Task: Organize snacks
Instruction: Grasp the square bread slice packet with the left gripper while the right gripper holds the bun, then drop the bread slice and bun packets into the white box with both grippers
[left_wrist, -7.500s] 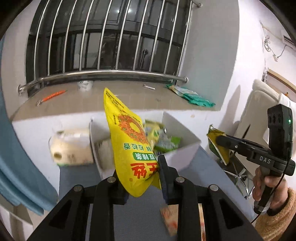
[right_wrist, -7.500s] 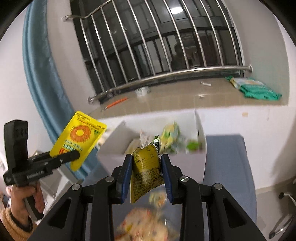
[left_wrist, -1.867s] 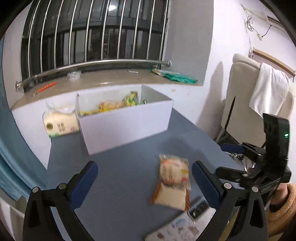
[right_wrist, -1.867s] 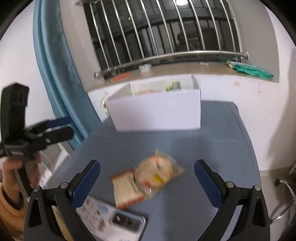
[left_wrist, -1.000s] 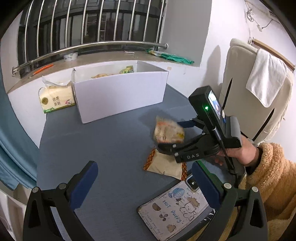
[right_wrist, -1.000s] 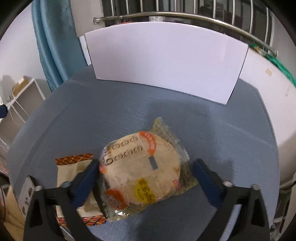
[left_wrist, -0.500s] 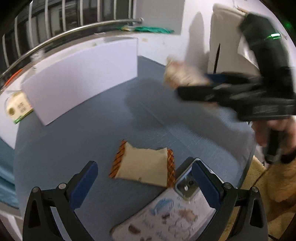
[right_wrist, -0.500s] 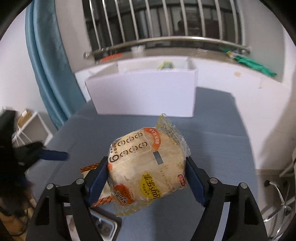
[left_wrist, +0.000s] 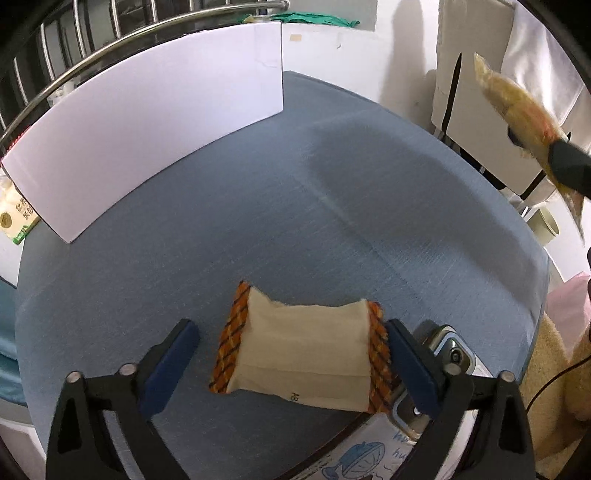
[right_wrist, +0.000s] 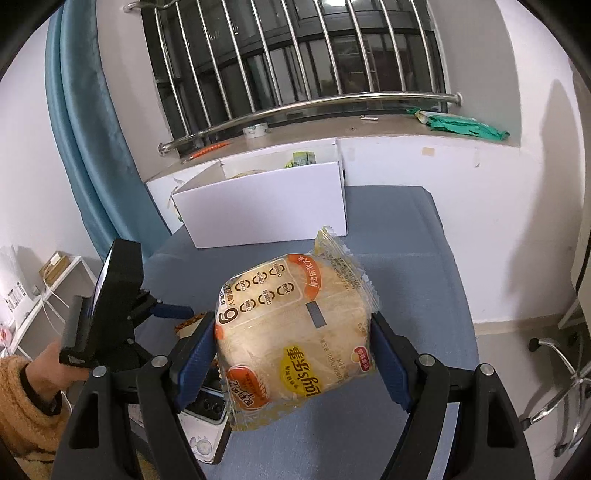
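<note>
A beige snack pack (left_wrist: 303, 354) with orange striped ends lies flat on the blue-grey table (left_wrist: 332, 184). My left gripper (left_wrist: 290, 328) straddles it from above with its jaws closing. The right pad (left_wrist: 406, 365) is at the pack's end, while the left pad (left_wrist: 166, 365) stands a gap away. My right gripper (right_wrist: 293, 323) is shut on a clear-wrapped bread packet (right_wrist: 291, 354) with orange labels, held above the table. That packet (left_wrist: 517, 99) shows at the upper right of the left wrist view. The white box (right_wrist: 266, 206) with snacks inside stands at the table's far side.
A phone (left_wrist: 450, 354) and a cartoon-printed card (left_wrist: 369, 454) lie by the near edge, right beside the beige pack. A tissue pack (left_wrist: 14, 218) sits left of the box. A blue curtain (right_wrist: 85, 129) hangs at the left, and a chair with a towel (left_wrist: 535, 48) stands right.
My left gripper has come down over the beige pack and its jaws have narrowed around it. My right gripper has lifted the bread packet off the table and carried it up.
</note>
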